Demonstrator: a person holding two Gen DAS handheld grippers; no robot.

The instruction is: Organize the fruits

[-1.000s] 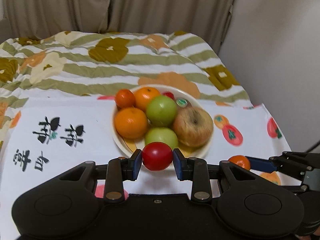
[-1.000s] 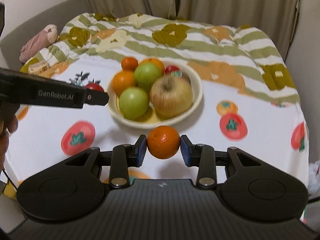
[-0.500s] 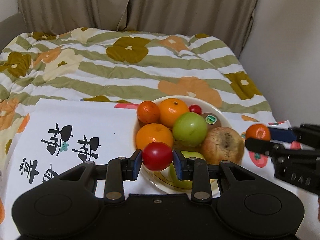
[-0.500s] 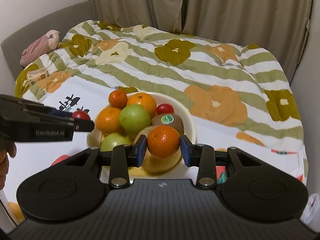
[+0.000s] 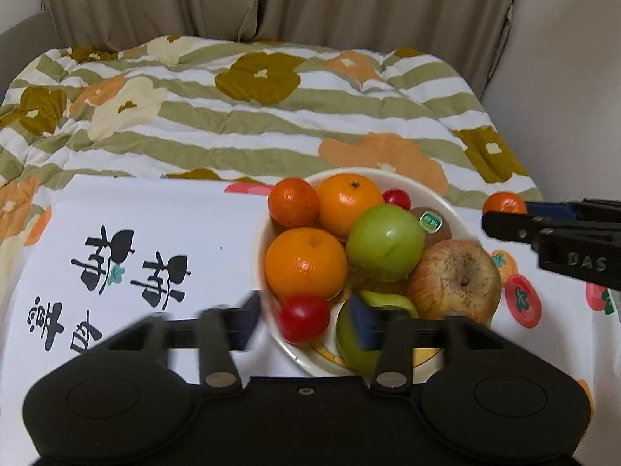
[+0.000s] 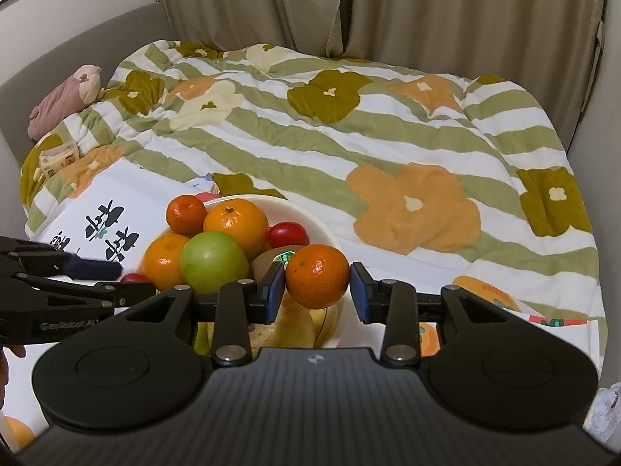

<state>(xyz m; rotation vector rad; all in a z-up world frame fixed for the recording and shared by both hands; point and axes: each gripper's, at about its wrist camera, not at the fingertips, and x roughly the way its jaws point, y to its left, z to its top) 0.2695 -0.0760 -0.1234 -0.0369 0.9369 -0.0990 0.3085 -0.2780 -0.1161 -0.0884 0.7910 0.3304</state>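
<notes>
A white bowl (image 5: 431, 188) holds oranges, green apples, a large russet apple (image 5: 454, 281), a kiwi and a cherry tomato. My left gripper (image 5: 306, 320) is open over the bowl's near left rim; its fingers are blurred and wide apart, and the red tomato (image 5: 303, 318) lies loose between them in the bowl. My right gripper (image 6: 317, 291) is shut on a small tangerine (image 6: 317, 280), held over the bowl's right side (image 6: 314, 221). The tangerine also shows in the left wrist view (image 5: 504, 202).
The bowl stands on a white cloth (image 5: 155, 229) with printed tomatoes and black characters, over a striped floral quilt (image 5: 248, 116). Curtains (image 6: 427, 7) hang behind. A pink soft toy (image 6: 64, 105) lies at the far left.
My left gripper has opened and let go of the red tomato, which now rests in the bowl. My right gripper has carried the tangerine further over the bowl.
</notes>
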